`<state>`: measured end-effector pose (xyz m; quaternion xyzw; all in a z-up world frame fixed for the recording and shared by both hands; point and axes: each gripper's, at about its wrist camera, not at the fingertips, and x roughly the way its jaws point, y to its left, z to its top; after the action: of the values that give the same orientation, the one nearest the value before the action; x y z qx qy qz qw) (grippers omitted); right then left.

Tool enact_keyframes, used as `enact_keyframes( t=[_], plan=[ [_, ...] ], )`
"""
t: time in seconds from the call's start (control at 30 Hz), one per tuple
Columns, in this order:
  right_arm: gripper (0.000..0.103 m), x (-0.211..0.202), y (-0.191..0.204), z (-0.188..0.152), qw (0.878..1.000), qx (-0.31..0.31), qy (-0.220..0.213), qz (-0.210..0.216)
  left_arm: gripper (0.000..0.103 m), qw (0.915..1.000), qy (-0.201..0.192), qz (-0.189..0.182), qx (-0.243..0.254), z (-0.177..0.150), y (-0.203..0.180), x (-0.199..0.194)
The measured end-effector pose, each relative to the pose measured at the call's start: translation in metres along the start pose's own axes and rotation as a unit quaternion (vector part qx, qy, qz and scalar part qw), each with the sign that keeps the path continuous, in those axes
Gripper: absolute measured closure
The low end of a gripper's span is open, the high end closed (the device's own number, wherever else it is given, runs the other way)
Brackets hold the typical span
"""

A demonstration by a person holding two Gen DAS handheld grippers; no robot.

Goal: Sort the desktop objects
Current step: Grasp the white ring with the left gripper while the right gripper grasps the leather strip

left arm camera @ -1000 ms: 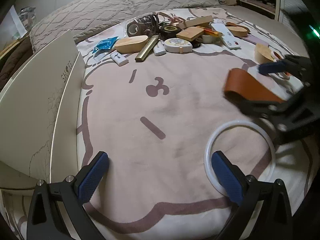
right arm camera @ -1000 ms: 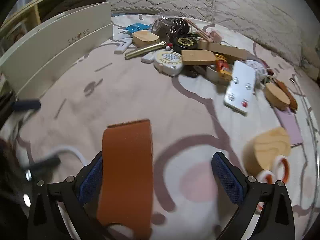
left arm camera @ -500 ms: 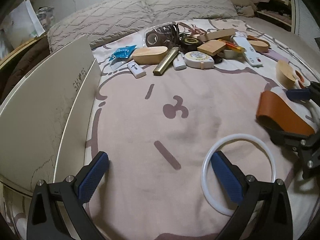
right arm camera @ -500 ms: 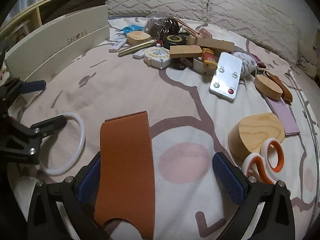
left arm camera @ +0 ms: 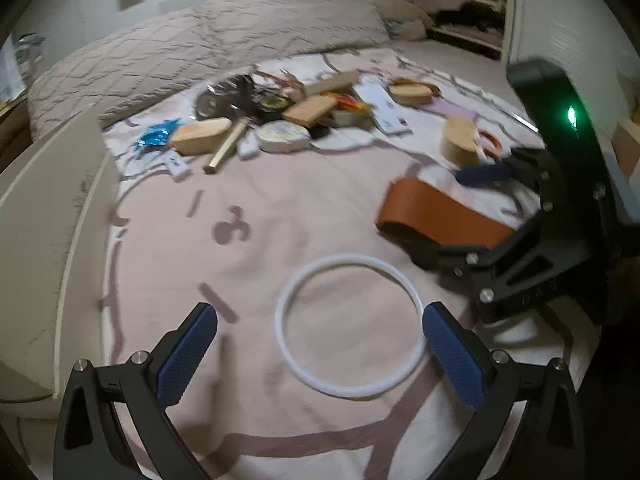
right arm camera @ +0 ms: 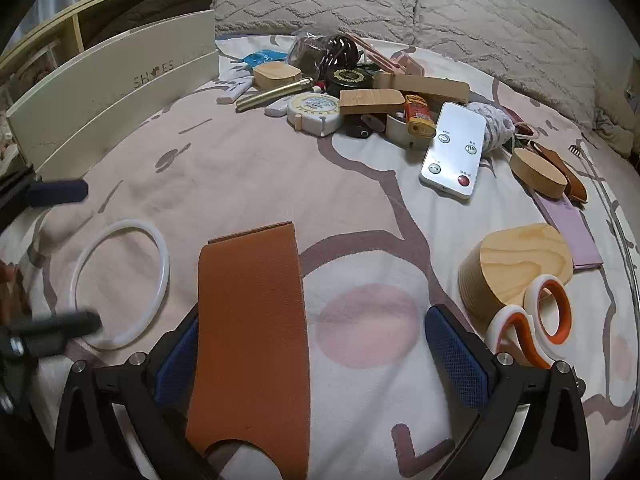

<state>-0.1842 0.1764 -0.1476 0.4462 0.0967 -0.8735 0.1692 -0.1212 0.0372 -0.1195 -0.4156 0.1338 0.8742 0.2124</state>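
At the bottom of the left wrist view, the left gripper (left arm camera: 320,344) stands with its blue pads spread wide and nothing between them. The white ring (left arm camera: 350,325) lies flat on the pink printed bedspread (left arm camera: 280,208) just ahead of it, mostly inside the span of the fingers, with the right-hand pad close to the ring's rim; whether they touch cannot be told.

At the bottom of the right wrist view, the right gripper (right arm camera: 316,354) is likewise spread. The brown leather sleeve (right arm camera: 252,328) lies over its left finger and runs up toward the middle of the frame. It is not pinched between the pads; whether it rests on the finger or on the bedspread cannot be told.

At the lower right of that view, orange-handled scissors (right arm camera: 532,320) lie against a rounded wooden block (right arm camera: 516,268). Higher up, the main heap is a loose pile: a white remote (right arm camera: 454,150), a round tape measure (right arm camera: 316,110), a brass tube (right arm camera: 274,94), a flat wooden block (right arm camera: 372,101), and more behind, near the quilted pillows (right arm camera: 400,4).

At the upper left stands a white shoe box (right arm camera: 112,96), probably the place for sorted things. Its inside is not shown, so nothing can be counted as put away.

By my judgement the sorting is at an early stage: most objects are unsorted, and only the ring and sleeve lie apart near the tools.
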Motion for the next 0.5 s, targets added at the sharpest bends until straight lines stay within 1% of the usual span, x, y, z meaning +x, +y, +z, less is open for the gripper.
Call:
enact_keyframes(
  t=[0.1,0.23,0.37,0.4,0.43,0.5],
  plan=[
    [0.000,0.001,-0.001,0.000,1.000,0.004,0.000,0.005,0.000,0.9999,0.012,-0.004,0.005,-0.003,-0.005,0.008],
    [0.000,0.001,-0.001,-0.001,1.000,0.005,-0.005,0.002,0.000,0.9999,0.011,-0.008,0.002,-0.005,-0.004,0.013],
    [0.001,-0.005,0.005,-0.005,1.000,-0.004,-0.028,-0.008,0.000,1.0000,0.009,-0.004,0.003,-0.008,-0.006,0.015],
    [0.005,-0.008,0.007,-0.006,0.999,-0.007,-0.036,-0.007,0.000,1.0000,0.007,-0.003,-0.001,-0.008,-0.006,0.015],
    [0.007,-0.009,0.009,-0.007,0.999,-0.011,-0.041,-0.009,0.000,1.0000,0.007,-0.003,-0.003,-0.009,-0.005,0.015],
    [0.018,-0.013,0.015,-0.009,0.998,-0.024,-0.055,-0.014,0.000,1.0000,0.006,-0.004,-0.004,-0.009,-0.005,0.016]
  ],
)
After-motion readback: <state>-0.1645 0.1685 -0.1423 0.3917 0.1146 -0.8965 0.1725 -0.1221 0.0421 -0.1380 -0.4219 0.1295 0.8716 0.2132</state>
